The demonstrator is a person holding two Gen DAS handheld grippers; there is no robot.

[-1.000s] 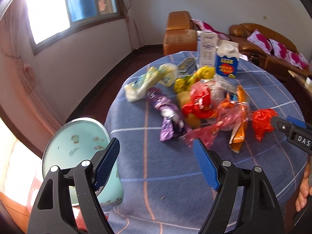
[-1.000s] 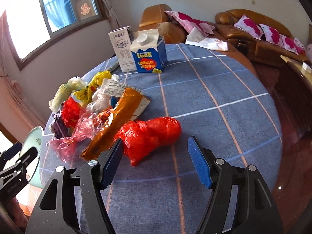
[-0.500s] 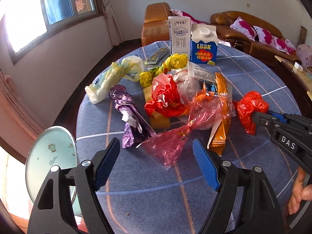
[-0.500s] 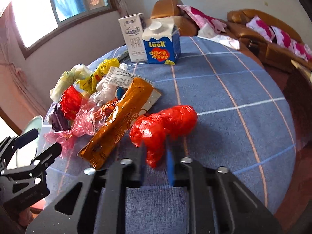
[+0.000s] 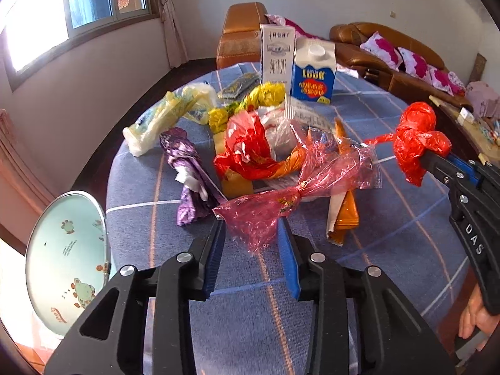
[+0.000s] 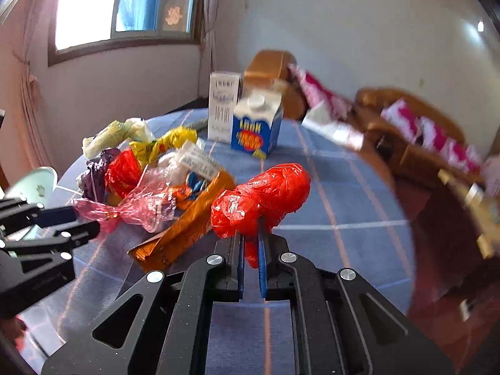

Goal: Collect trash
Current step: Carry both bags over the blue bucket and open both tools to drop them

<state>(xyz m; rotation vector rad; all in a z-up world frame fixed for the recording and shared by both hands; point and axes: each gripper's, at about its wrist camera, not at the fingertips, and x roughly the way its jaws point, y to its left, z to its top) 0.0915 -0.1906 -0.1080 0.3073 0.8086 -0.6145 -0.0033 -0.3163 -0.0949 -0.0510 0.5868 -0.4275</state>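
Red plastic bag (image 6: 262,197) hangs pinched between the closed jaws of the right gripper (image 6: 250,243), lifted clear of the blue table (image 5: 390,218). The left gripper (image 5: 251,234) has just been closing around the tail of a pink wrapper (image 5: 281,206) lying at the near edge of the trash pile; whether its pads press yet is unclear.

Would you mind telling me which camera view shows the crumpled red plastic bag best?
The right wrist view: the crumpled red plastic bag sits large and central, pinched in the right gripper. The left wrist view shows it smaller, at the frame's right edge, lifted off the blue checked tablecloth.
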